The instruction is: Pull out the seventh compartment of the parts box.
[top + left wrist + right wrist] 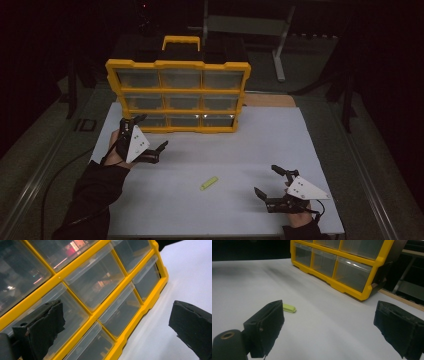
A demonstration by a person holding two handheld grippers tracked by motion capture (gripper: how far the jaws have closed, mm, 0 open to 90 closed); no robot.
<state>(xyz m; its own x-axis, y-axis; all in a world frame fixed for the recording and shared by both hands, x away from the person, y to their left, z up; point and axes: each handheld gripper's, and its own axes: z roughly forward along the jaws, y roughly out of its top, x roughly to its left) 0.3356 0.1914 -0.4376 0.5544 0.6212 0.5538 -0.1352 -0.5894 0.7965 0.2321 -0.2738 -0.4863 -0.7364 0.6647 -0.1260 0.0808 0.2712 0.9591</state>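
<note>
We have barely begun: both our left gripper (148,134) and right gripper (270,182) hold jaws wide and empty, the green stick (209,183) lies untouched on the worktop (280,140), and the drawer cabinet (177,64) stands shut.

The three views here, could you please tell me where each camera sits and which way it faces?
High view: above the person's side, looking forward and down on the white table; both forearms, left claw and right claw show.
Left gripper view: on the left claw, facing the yellow drawer cabinet close up; two open black jaws.
Right gripper view: on the right claw, low over the table, facing the green stick.
Shared: all three show the cabinet.
</note>
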